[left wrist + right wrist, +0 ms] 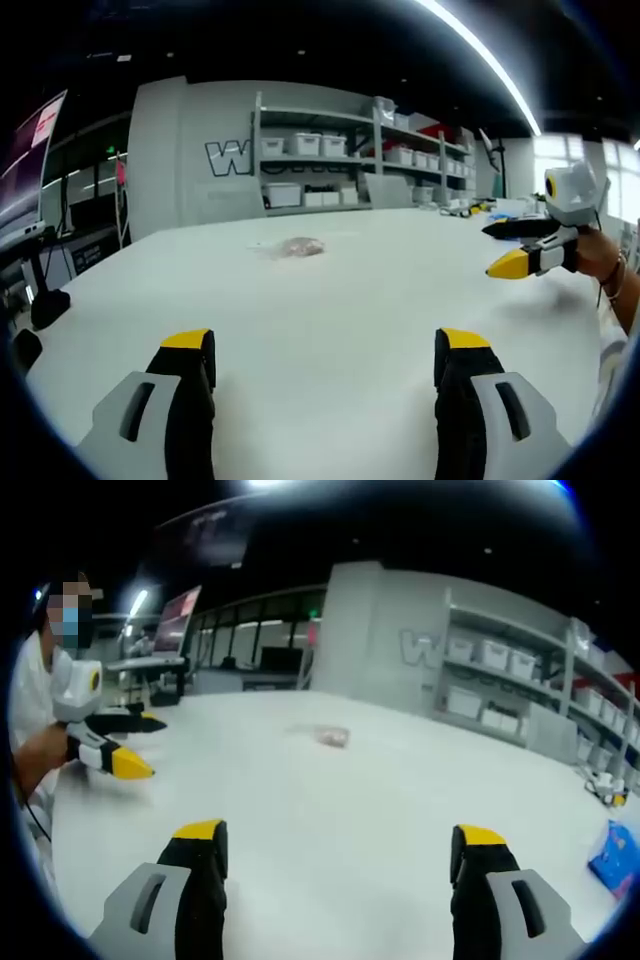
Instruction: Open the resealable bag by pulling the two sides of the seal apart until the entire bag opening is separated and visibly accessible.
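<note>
Right, both sets of fingers, left gripper (pixel 325 358) and right gripper (pixel 340 850), are spread wide and hold nothing, low over the desk (pixel 330 300). Resealable bag (pixel 298 247) lies flat, well ahead, untouched, so I'd say approach comes first.

Left gripper (pixel 325 365): two black jaws with yellow tips, grey slotted plates on the outer sides. Right gripper (pixel 340 855): same build, black jaws, yellow tips, grey slotted plates. Seen from the opposite view each has a white-grey body. Person wears a white sleeve (pixel 25 695); thin dark cord or bracelet at the wrist (pixel 612 283).
</note>
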